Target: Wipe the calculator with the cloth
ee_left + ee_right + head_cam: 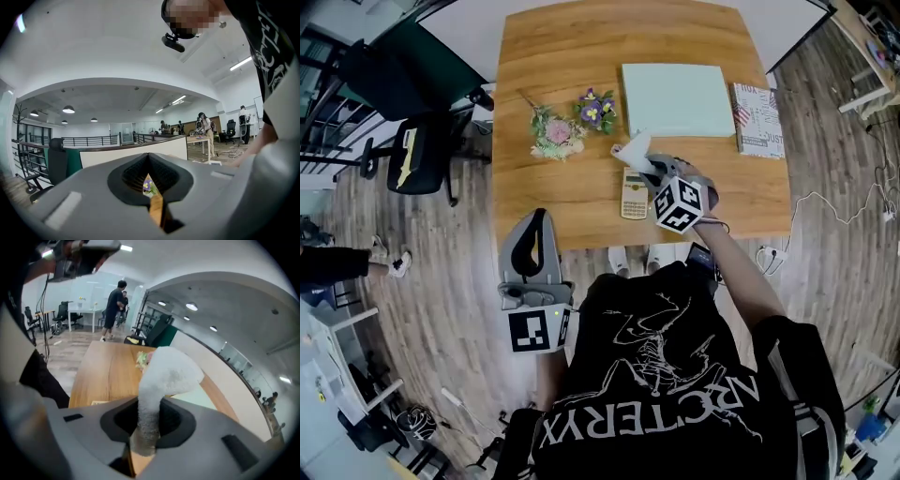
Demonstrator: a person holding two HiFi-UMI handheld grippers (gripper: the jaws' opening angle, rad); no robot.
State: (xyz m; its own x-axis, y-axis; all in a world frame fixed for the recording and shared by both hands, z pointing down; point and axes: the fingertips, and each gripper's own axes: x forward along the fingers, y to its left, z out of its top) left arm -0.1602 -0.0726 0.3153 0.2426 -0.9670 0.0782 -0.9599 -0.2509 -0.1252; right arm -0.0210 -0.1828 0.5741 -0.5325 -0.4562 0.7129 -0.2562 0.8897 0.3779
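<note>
Fingers of the right gripper pinched on a fluffy white cloth, beside the slim rectangular calculator at frame centre on the wood-grain table, left gripper at lower left, fingers closed together, empty.

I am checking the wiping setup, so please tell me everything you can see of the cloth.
The cloth is white and fluffy, like microfibre. The right gripper has its jaws shut on the lower part; the free end stands out beyond them, folded to one side. It is held near the far end of the calculator; contact cannot be told.
</note>
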